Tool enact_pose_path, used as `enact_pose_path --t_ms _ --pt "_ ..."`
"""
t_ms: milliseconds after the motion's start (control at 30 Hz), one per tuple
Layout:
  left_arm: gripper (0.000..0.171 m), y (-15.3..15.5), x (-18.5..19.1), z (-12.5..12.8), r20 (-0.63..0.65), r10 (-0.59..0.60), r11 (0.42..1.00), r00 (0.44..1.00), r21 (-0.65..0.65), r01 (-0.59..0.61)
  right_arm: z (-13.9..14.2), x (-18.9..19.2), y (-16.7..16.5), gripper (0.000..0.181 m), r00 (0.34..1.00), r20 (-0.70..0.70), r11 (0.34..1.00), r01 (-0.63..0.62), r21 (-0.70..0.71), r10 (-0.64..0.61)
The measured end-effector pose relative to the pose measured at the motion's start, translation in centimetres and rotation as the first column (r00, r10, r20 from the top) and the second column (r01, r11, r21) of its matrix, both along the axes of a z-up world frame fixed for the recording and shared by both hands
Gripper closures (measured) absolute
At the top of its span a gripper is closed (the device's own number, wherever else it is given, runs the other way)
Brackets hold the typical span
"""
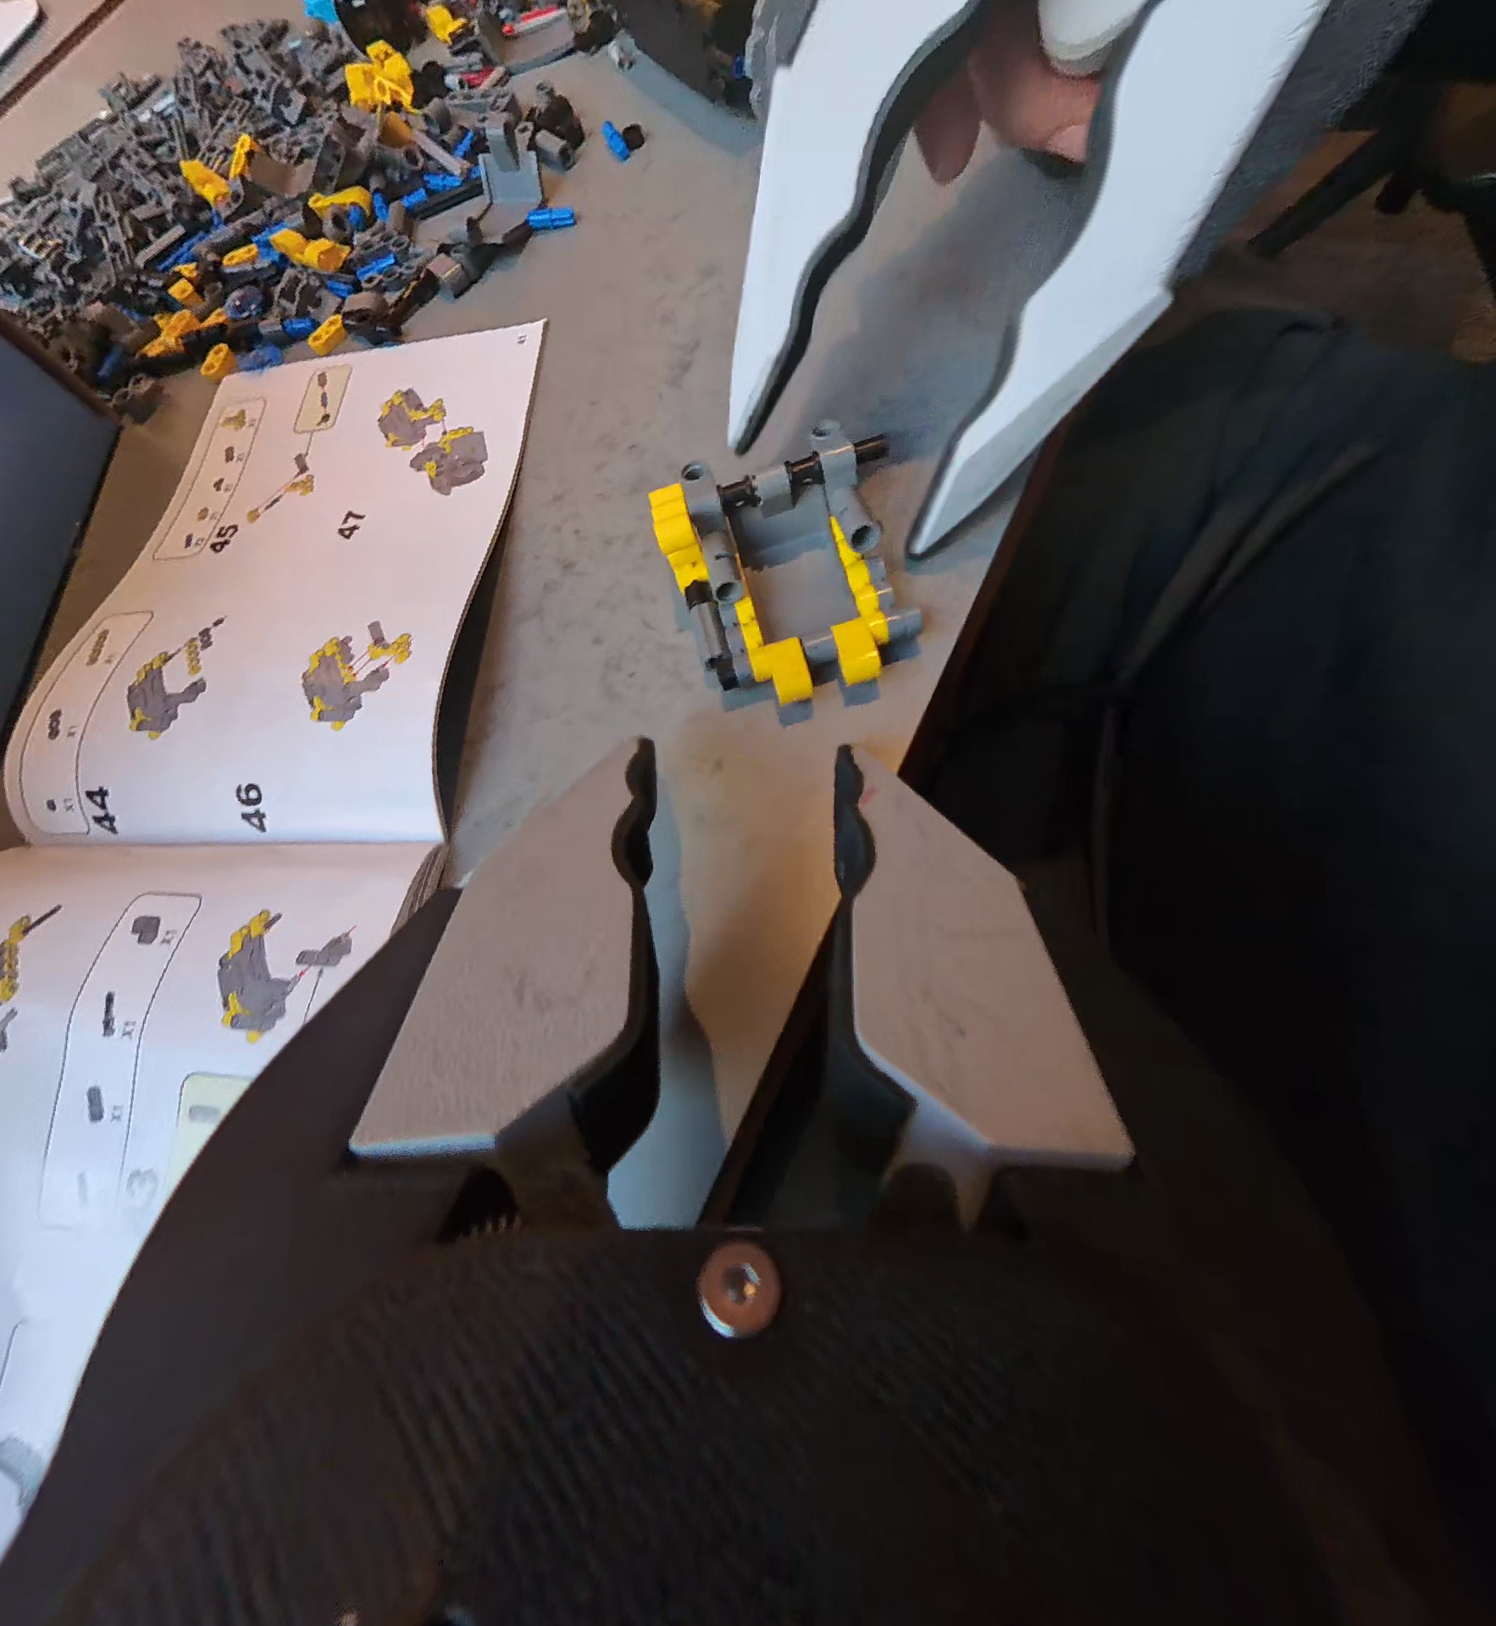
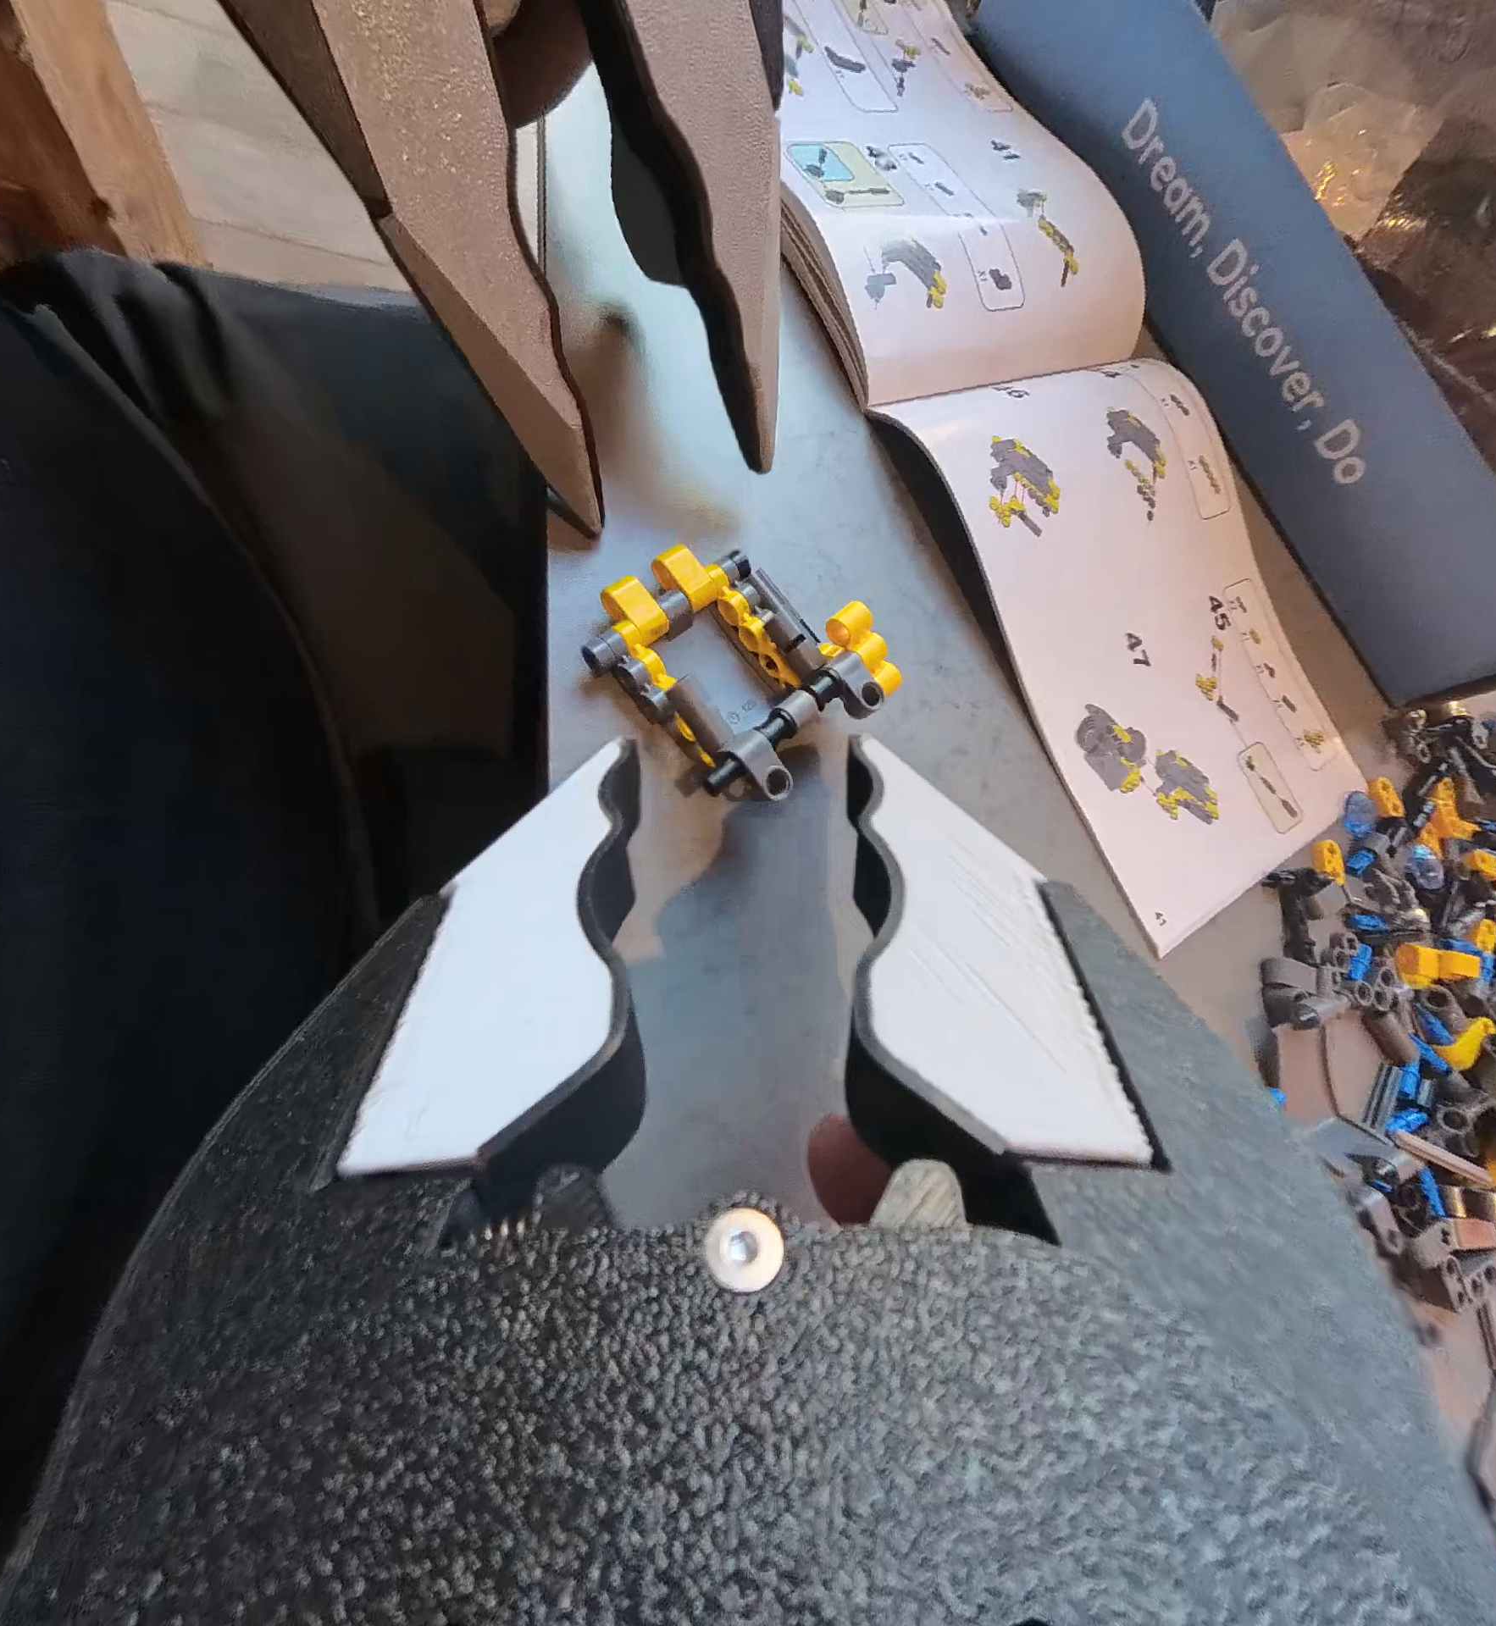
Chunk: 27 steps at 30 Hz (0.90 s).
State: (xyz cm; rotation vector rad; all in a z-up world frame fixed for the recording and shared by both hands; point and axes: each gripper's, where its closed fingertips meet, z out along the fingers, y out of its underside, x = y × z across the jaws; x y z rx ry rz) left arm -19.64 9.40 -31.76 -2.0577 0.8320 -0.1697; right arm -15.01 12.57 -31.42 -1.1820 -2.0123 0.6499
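The left gripper [image 1: 744, 761] hangs with its fingers [image 1: 551, 924] spread apart and nothing between them, their tips just short of a small grey and yellow brick frame [image 1: 780, 581] that lies flat on the grey worktop [image 1: 621, 290] near its edge. The right gripper [image 2: 740, 757] is likewise released, its pale fingers [image 2: 507, 994] parted and empty, with the black pin end of the frame [image 2: 740, 673] lying just beyond the gap between the tips; whether a tip touches it cannot be told. In the left wrist view the right gripper [image 1: 824, 501] comes in from above, its points set down on either side of the frame's far end, and part of a hand shows behind it. In the right wrist view the left gripper [image 2: 683, 493] reaches in from the top on the frame's other side. Beside the frame an open instruction booklet [image 1: 287, 598] rests with its pages arched. Past the booklet sits a loose pile of grey, black, blue and yellow bricks [image 1: 234, 238], and a dark blue box [image 2: 1308, 352] lies along the booklet's far side. Dark cloth [image 1: 1299, 792] fills the space off the worktop's edge.
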Motion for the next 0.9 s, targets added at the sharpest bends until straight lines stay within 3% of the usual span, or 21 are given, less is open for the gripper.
enact_pose_path --t_ms 233,367,433,500,600,767,900 --pt "0.134 -0.4 -0.4 0.0 0.002 0.025 1.0 1.0 0.002 -0.025 3.0 -0.8 -2.7 0.132 0.992 -0.091 0.989 -0.072 0.133 0.085" --pt "0.134 -0.7 -0.3 -0.1 0.033 0.034 0.999 0.999 -0.012 -0.034 1.0 -1.3 -4.1 0.133 0.996 -0.008 0.979 -0.089 0.182 0.092" --pt "0.134 -0.9 -0.2 -0.1 0.058 0.032 0.999 0.998 -0.021 -0.031 -1.0 -1.4 -4.1 0.144 0.997 0.072 0.991 -0.049 0.121 0.041" --pt "0.134 -1.0 -0.2 -0.2 0.063 0.03 0.999 0.998 -0.02 -0.029 -1.8 -1.6 -3.6 0.139 0.995 0.089 0.998 0.042 0.038 -0.045" --pt "0.134 -1.2 -0.5 -0.1 0.057 0.037 0.999 0.998 -0.012 -0.036 -1.1 -1.5 -4.4 0.167 0.998 0.06 0.999 0.036 -0.027 -0.035" --pt "0.134 -1.3 -1.1 0.2 0.057 0.054 0.999 0.997 -0.001 -0.054 -0.9 -1.0 -5.4 0.168 1.0 0.029 1.0 0.0 -0.012 0.0" --pt "0.13 -1.8 -0.6 0.8 0.019 0.0 0.998 1.0 0.061 -0.001 0.5 -0.8 -6.3 0.168 0.999 -0.015 0.996 -0.03 -0.082 0.029"
